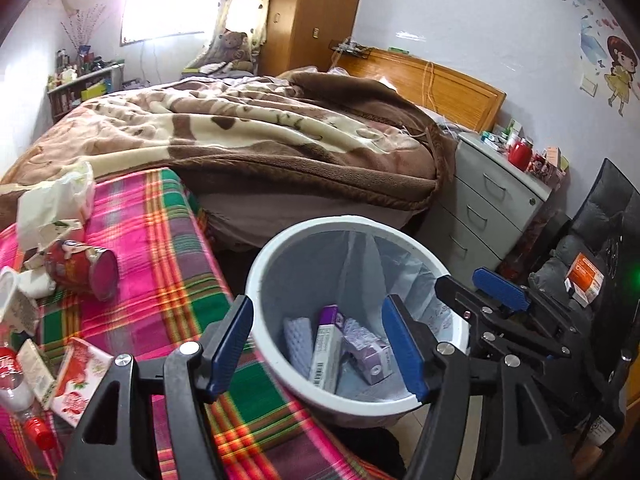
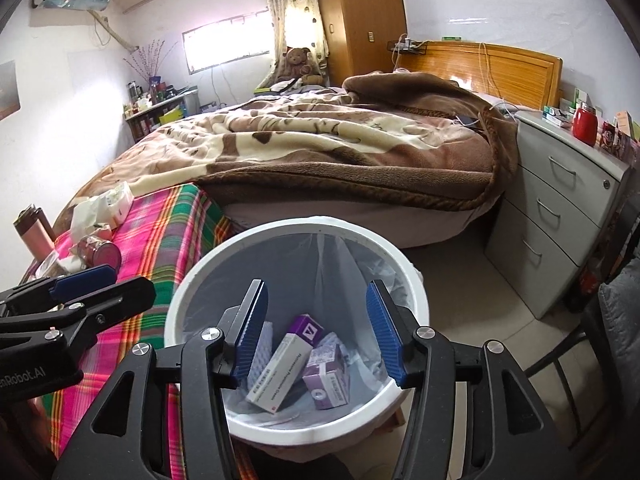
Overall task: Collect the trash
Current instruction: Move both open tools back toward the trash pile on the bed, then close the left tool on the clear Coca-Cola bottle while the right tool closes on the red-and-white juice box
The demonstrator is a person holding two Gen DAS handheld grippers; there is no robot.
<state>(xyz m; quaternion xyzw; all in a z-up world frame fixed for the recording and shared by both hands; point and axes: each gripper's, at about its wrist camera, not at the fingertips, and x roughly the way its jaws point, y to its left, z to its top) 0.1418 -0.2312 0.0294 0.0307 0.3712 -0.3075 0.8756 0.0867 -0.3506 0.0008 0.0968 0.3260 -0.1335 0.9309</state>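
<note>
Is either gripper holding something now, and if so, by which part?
Nothing is held. The left gripper and the right gripper both stand open and empty above the trash bin.

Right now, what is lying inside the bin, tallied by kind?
Long white-and-purple carton: 1
Small lilac box: 1
Pale bumpy pad-like pieces: 2, the second mostly hidden behind the boxes
Total: 4 things in the lined white bin; both tongs are empty above it.

The clear bottle (image 1: 16,392) runs off the left edge; small jars on the far shelf (image 1: 80,76) blur together, perhaps toiletries.
</note>
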